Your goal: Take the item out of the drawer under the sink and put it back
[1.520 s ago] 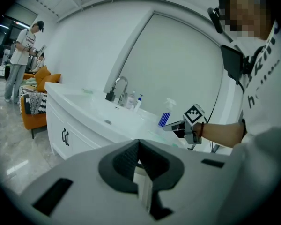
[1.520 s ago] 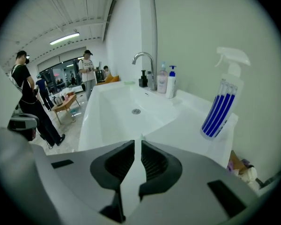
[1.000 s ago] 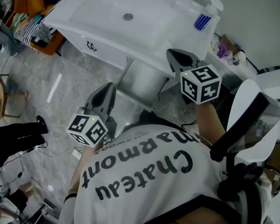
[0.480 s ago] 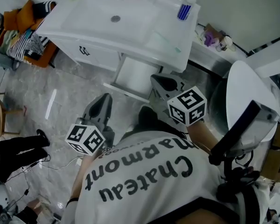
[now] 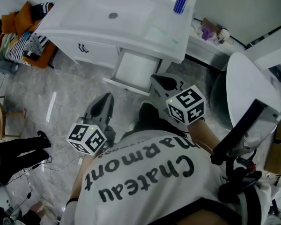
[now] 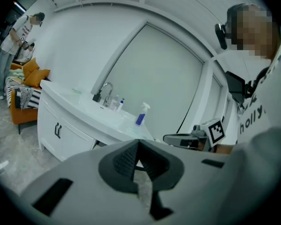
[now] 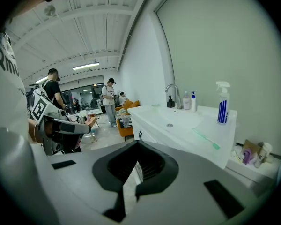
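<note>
Drawer [image 5: 135, 70], white and box-shaped, stands pulled open under the white sink counter [image 5: 152, 36]; its contents cannot be made out. Grey left gripper [image 5: 104, 99] and grey right gripper [image 5: 160, 80], both clenched empty, hover near it.

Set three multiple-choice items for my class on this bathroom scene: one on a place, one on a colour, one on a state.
1. Where does the spray bottle stand?
A in the drawer
B on the sink counter
C on the floor

2. What colour is the toothbrush lying on the counter?
A green
B red
C black

3. How is the drawer under the sink?
A shut
B taken out altogether
C pulled open

Answers: 1 B, it stands upright at the counter's far corner; 2 A, the right gripper view shows it green; 3 C, the head view shows its white inside sticking out from the cabinet.
</note>
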The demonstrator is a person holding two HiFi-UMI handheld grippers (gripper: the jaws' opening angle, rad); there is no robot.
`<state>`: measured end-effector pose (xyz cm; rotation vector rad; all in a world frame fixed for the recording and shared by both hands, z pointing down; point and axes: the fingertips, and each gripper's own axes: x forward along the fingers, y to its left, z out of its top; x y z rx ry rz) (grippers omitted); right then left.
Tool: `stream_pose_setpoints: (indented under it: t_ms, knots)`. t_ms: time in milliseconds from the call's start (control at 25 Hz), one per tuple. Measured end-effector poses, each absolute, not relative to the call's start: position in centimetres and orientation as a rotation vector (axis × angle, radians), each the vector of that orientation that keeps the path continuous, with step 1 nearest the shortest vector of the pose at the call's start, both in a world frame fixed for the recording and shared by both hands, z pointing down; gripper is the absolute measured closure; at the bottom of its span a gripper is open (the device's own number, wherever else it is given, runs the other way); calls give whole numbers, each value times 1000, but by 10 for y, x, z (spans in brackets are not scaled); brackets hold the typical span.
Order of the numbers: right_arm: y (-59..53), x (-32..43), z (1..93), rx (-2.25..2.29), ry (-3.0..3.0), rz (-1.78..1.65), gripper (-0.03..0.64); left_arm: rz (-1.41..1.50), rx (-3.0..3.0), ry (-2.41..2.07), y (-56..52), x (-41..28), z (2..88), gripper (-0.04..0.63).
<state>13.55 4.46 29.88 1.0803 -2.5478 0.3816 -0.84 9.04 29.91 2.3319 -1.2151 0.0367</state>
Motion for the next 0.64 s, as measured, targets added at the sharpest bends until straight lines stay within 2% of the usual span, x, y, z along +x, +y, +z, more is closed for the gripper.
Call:
stream_pose_setpoints:
  t_ms: [640]
  knots:
    - [46,133,298,1102,-2529,337,606,26,2329,-1230,93,-17,297,598]
